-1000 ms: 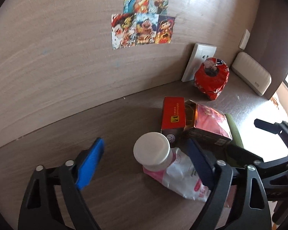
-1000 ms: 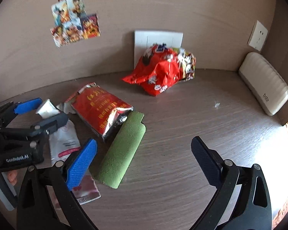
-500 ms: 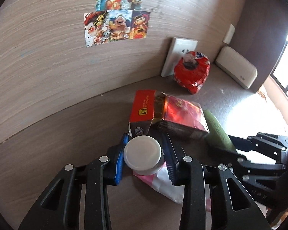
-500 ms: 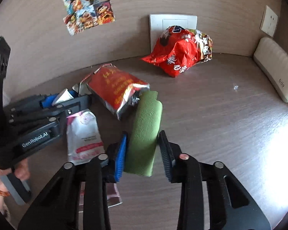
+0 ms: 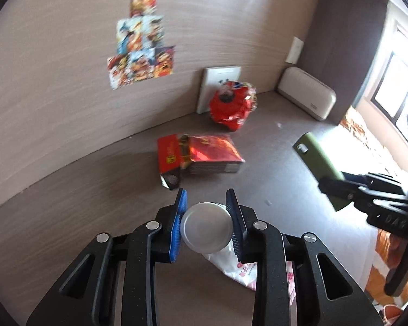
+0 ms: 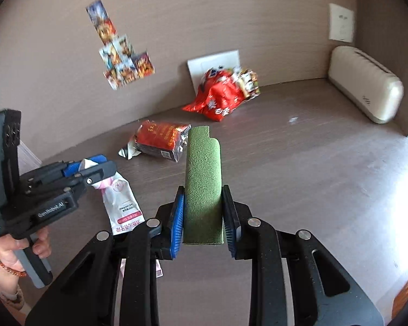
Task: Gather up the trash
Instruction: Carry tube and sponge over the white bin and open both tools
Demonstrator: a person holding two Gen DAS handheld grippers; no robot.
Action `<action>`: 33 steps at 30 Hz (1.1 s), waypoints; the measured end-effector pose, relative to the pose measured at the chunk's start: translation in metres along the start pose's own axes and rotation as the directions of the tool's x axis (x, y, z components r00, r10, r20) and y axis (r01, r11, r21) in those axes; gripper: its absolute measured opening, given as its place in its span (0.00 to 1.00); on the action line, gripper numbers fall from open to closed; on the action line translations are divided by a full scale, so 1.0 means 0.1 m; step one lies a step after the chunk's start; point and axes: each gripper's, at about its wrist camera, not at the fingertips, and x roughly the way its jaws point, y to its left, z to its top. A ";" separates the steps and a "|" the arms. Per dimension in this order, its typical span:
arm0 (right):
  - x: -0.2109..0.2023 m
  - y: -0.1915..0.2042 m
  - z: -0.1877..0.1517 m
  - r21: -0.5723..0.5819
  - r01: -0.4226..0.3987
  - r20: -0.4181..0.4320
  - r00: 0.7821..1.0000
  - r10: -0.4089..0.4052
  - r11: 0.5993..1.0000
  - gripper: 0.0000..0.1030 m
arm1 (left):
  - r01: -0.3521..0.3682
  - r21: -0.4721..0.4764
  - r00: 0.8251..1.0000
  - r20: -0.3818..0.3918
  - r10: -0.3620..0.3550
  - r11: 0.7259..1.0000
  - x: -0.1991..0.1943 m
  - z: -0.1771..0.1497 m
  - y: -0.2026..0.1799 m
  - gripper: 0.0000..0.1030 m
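The white-capped pouch (image 5: 206, 226) is sitting between the blue pads of the left gripper (image 5: 207, 224), whose jaws are pinching its round cap, while the soft white-and-pink body is hanging below and appears to be clear of the wooden surface (image 5: 100, 190). The green flocked case (image 6: 202, 187) is being held the same way by the right gripper (image 6: 203, 214), jaws closed narrow on its lower half, its far end pointing out over the surface. In the left wrist view that case (image 5: 319, 160) is showing off to the right, raised above the surface.

So the pick-up step looks done for both pieces, and the carrying step is beginning. The next move calls for bringing both to a bin or bag, though none is showing in either view, so the person would need to turn toward wherever it is standing.

Other litter is lying on the surface: a red foil packet (image 5: 212, 153) beside a red carton (image 5: 168, 156), and farther back a crumpled red snack bag (image 6: 220, 100) against a white board (image 6: 201, 63) by the wall.
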 end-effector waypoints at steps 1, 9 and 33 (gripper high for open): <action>-0.08 -0.05 -0.03 0.006 -0.001 0.003 1.000 0.001 1.000 0.27 | 0.009 0.004 1.000 0.001 -0.009 1.000 -0.04 -0.01 -0.05 0.28; -0.61 -0.38 -0.27 0.058 0.046 0.051 0.997 -0.049 0.997 0.27 | 0.093 0.107 0.995 0.016 -0.095 0.990 -0.26 0.02 -0.74 0.28; -2.15 -2.21 -2.07 0.298 0.334 -0.041 0.940 -0.337 0.894 0.27 | 0.451 0.500 0.892 -0.263 -0.367 0.739 0.16 -0.81 -4.02 0.28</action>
